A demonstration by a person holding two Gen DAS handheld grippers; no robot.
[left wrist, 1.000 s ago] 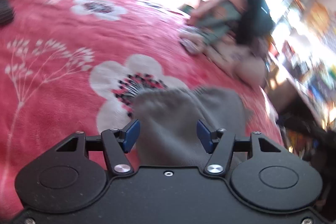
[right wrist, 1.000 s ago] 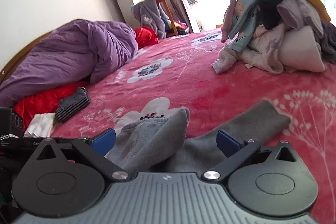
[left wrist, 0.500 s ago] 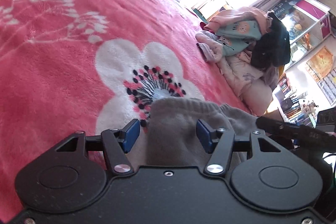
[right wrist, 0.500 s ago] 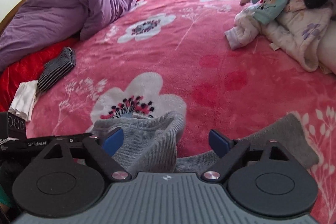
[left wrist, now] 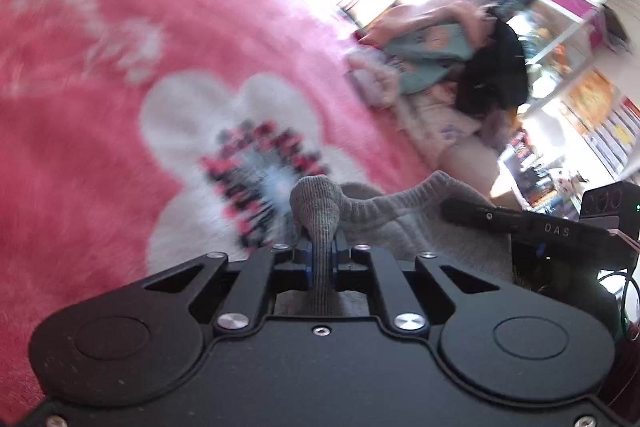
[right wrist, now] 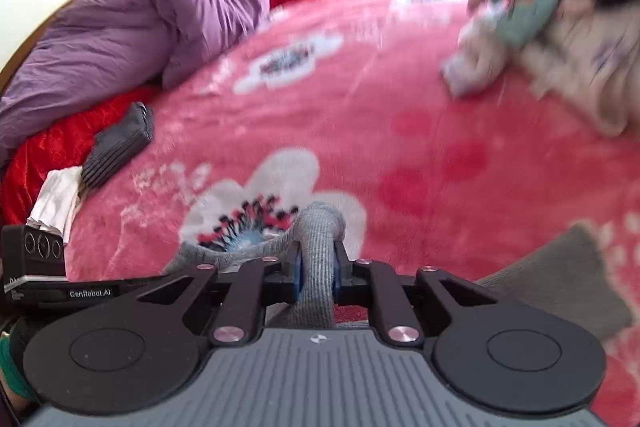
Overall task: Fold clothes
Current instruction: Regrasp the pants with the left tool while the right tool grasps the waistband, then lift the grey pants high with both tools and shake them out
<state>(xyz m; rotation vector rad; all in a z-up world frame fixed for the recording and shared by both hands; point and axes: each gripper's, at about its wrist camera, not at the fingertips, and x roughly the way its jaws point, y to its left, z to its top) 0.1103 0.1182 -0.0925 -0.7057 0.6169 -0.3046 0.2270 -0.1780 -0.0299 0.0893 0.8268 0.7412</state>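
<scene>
A pink fleece blanket with white flower prints covers the bed and fills both views. Only the right wrist view shows the crumpled purple quilt at the far left, the red cloth beneath it, and a folded dark grey ribbed garment lying beside a white folded cloth. Both views catch the blurred heap of unfolded clothes in pale pink, teal and black; the left wrist view alone shows shelves behind that heap. A separate flat grey-brown cloth piece lies at the right in the right wrist view. The grey knitted sock lies on the large white flower near both claws, its ribbed cuff edge running roughly sideways between them. The left claw is low over the blanket, clamped on a bunched fold of the sock that bulges forward past its tips. The right claw is likewise low, pinching another fold of the same sock, which loops up ahead of its tips.
</scene>
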